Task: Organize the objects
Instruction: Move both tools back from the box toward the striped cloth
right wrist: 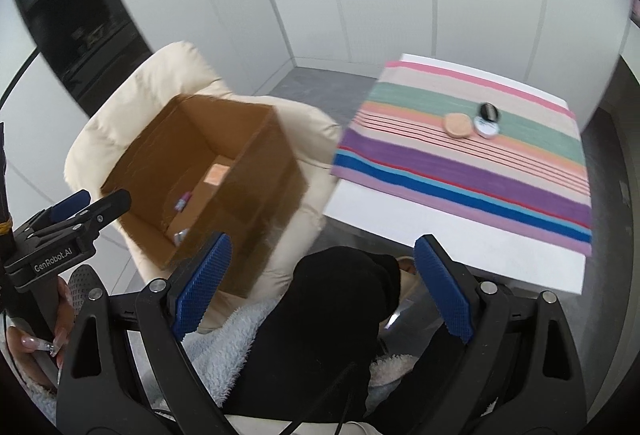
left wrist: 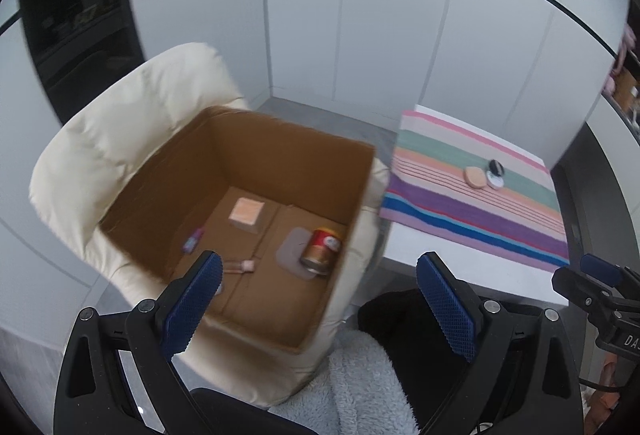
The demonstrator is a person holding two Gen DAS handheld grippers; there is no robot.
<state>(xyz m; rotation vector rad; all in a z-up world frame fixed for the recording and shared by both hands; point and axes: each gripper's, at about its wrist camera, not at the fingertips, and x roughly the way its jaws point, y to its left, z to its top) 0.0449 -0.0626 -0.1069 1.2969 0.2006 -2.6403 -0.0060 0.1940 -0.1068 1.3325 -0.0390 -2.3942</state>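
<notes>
An open cardboard box (left wrist: 256, 139) (right wrist: 256, 155) sits on a cream armchair (left wrist: 132, 123). Inside lie a red can (left wrist: 322, 247) on its side on a grey pad, a peach square box (left wrist: 246, 213), a small purple item (left wrist: 192, 240) and a small clear bottle (left wrist: 240, 266). On the striped cloth (right wrist: 460, 171) (left wrist: 480, 203) lie a peach round puff (right wrist: 457, 126) (left wrist: 476, 177), a white jar (right wrist: 486, 126) (left wrist: 495, 179) and a black lid (right wrist: 489, 110). My left gripper (left wrist: 320, 299) is open and empty above the box's near edge. My right gripper (right wrist: 322, 291) is open and empty, short of the table.
The cloth covers a white table (right wrist: 400, 219) right of the armchair. The person's dark-clad knee (right wrist: 332, 299) and a fluffy pale garment (left wrist: 360, 375) lie below both grippers. White wall panels stand behind. A dark cabinet (left wrist: 76, 15) is at the left.
</notes>
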